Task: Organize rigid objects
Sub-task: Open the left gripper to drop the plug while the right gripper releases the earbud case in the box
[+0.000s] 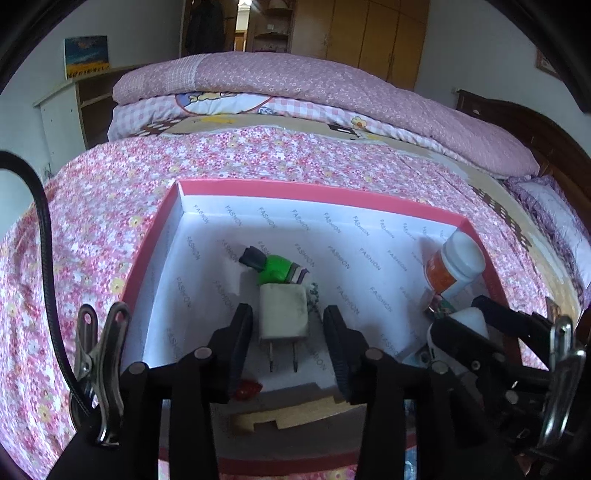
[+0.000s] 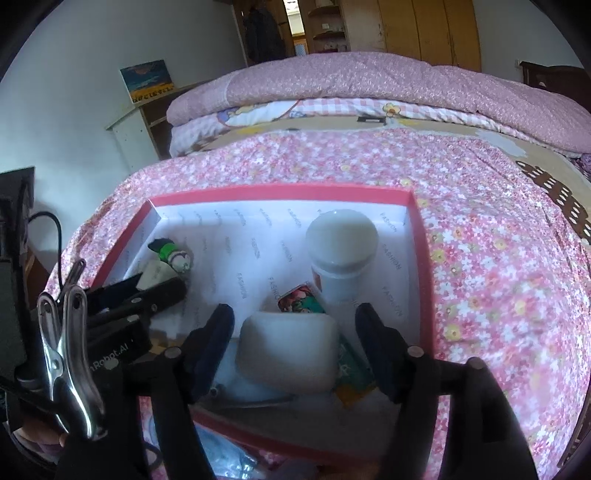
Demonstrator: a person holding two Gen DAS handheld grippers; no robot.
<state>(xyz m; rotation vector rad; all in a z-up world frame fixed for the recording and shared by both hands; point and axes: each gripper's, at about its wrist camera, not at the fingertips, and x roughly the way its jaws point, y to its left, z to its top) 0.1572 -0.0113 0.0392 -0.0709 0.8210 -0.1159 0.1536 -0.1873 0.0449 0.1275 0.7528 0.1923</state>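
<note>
The left gripper [image 1: 288, 325] has its jaws released around a white plug [image 1: 283, 314]; the right gripper [image 2: 295, 325] has its jaws released around a white case [image 2: 288, 350]. Both lie in the pink box [image 1: 325, 192] on the bed [image 1: 258, 155], a bottle [image 2: 341, 251] beyond.

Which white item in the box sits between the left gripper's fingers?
The white plug adapter, prongs toward the camera, between the left gripper. The white-capped bottle stands at the box's right wall.

Place: a home bedroom
Bed [image 1: 258, 162]: floral pink sheet, folded quilts [image 1: 295, 85] stacked along its far edge
Storage: wooden wardrobe [image 1: 376, 33] and open shelves [image 1: 273, 33] behind
Wall: small painting [image 1: 87, 56] propped on a sideboard
</note>
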